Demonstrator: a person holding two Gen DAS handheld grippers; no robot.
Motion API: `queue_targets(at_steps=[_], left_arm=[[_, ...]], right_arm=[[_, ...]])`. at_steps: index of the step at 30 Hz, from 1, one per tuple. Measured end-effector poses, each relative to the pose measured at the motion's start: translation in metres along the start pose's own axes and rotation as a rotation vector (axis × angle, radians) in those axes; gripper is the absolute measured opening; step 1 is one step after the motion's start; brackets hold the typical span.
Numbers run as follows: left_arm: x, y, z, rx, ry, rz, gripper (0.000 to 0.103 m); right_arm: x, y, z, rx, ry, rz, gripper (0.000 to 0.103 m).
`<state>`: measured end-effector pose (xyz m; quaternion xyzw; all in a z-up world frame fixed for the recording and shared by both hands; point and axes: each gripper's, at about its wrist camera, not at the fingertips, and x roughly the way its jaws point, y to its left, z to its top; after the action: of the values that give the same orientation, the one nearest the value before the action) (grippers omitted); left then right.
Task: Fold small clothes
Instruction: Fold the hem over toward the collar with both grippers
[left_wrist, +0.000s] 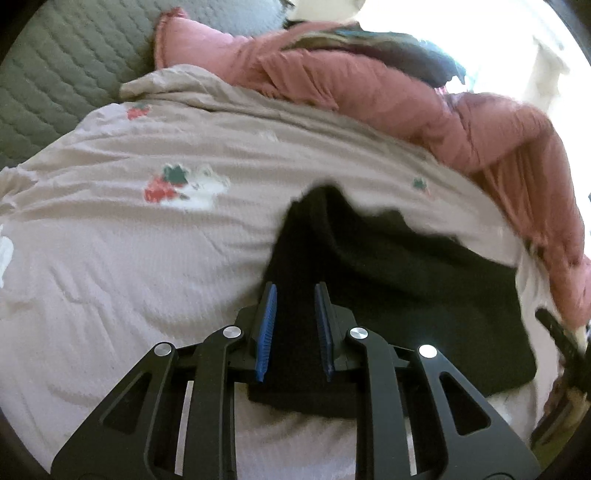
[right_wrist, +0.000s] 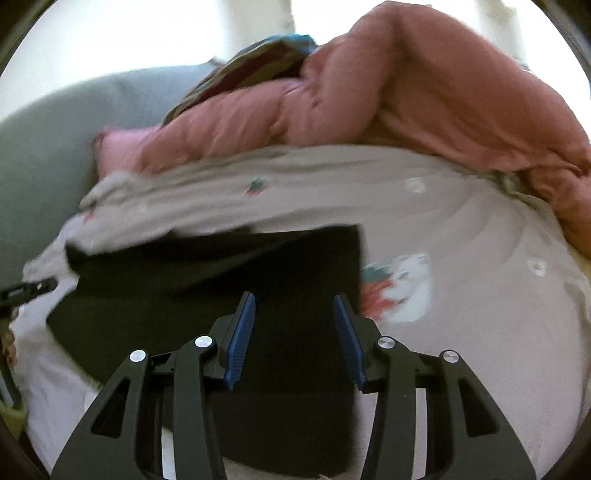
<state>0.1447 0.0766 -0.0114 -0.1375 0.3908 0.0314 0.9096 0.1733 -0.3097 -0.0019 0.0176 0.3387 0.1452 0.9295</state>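
A black garment lies flat on a pale bedsheet printed with strawberries, with a pink quilt bunched along the far side. The left gripper hovers over the garment's near edge, its blue pads parted by a narrow gap and pressing on nothing. The right gripper stands over the same cloth, its jaws spread wider and released. Both views are motion-blurred.
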Motion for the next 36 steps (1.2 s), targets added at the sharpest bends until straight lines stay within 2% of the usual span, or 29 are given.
queue_targets(at_steps=[4, 7, 12, 15, 20, 24, 28, 30, 31, 34, 36], left_arm=[[0.009, -0.013, -0.009, 0.063, 0.032, 0.000, 0.014], [0.015, -0.021, -0.012, 0.103, 0.049, 0.012, 0.018], [0.026, -0.021, -0.013, 0.106, 0.081, 0.023, 0.020], [0.029, -0.019, -0.012, 0.096, 0.087, 0.027, 0.022], [0.030, -0.017, -0.011, 0.083, 0.090, 0.026, 0.023], [0.021, -0.018, -0.005, 0.068, 0.059, 0.022, 0.024], [0.011, -0.018, 0.005, 0.052, 0.032, 0.027, 0.024], [0.008, -0.018, 0.010, 0.047, 0.022, 0.029, 0.028], [0.007, -0.018, 0.013, 0.050, 0.019, 0.036, 0.035], [0.008, -0.017, 0.023, 0.049, 0.008, 0.050, 0.037], [0.014, -0.015, 0.031, 0.043, 0.014, 0.058, 0.041]], right_arm=[[0.015, 0.025, -0.004, -0.086, 0.053, 0.005, 0.044], [0.027, 0.034, -0.009, -0.122, 0.095, 0.017, 0.044], [0.043, 0.035, -0.010, -0.119, 0.140, 0.021, 0.046], [0.052, 0.025, -0.008, -0.070, 0.161, 0.015, 0.048], [0.040, 0.022, 0.003, -0.053, 0.129, 0.001, 0.049], [0.023, 0.012, 0.034, -0.029, 0.059, -0.019, 0.058], [0.036, -0.002, 0.053, -0.001, 0.051, -0.083, 0.059], [0.051, -0.009, 0.053, 0.032, 0.083, -0.112, 0.059], [0.056, -0.012, 0.052, 0.042, 0.087, -0.115, 0.059], [0.064, -0.018, 0.048, 0.060, 0.083, -0.125, 0.059], [0.064, -0.022, 0.048, 0.065, 0.065, -0.117, 0.059]])
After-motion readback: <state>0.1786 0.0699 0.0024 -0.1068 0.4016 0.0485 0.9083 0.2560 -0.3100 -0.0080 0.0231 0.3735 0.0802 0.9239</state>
